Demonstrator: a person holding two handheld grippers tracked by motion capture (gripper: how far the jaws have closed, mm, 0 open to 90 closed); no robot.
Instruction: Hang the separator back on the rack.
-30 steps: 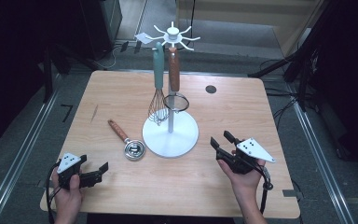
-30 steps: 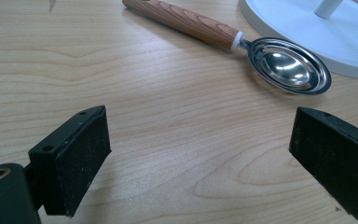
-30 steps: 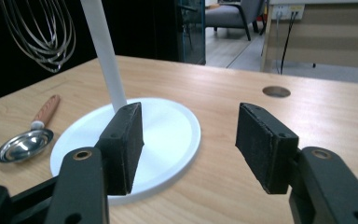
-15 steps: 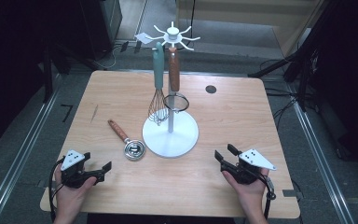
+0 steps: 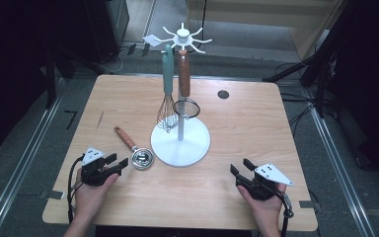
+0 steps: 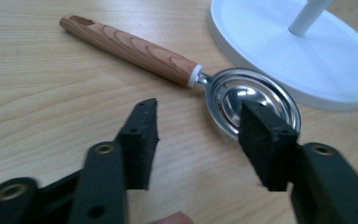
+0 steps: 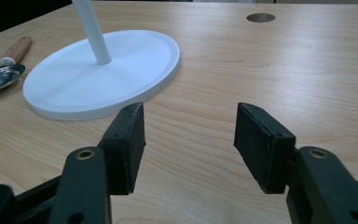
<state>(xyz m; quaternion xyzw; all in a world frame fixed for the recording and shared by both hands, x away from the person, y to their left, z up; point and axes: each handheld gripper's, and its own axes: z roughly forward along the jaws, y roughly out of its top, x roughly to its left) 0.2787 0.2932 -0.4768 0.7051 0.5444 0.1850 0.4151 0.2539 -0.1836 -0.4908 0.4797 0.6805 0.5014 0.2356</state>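
Observation:
A metal scoop (image 5: 142, 159) with a wooden handle (image 6: 135, 49) lies flat on the table, left of the white stand's round base (image 5: 197, 143). My left gripper (image 5: 117, 161) sits low just left of the scoop's bowl (image 6: 223, 93). Its jaws have just been closing but are still open, with bare table between them (image 6: 200, 112), and the bowl lies just past the right jaw's tip. My right gripper (image 5: 240, 166) is open at the front right and holds nothing (image 7: 191, 114). It points at the stand base (image 7: 121, 60).
A teal-handled whisk (image 5: 167, 106) and a brown-handled strainer (image 5: 186, 107) hang from the stand's top hooks over its base. A round hole (image 5: 222, 94) is in the table's far right part. The table's front edge is close behind both hands.
My left gripper has slid right toward the scoop and its jaws have narrowed. My right gripper has sunk lower onto the front right of the table.

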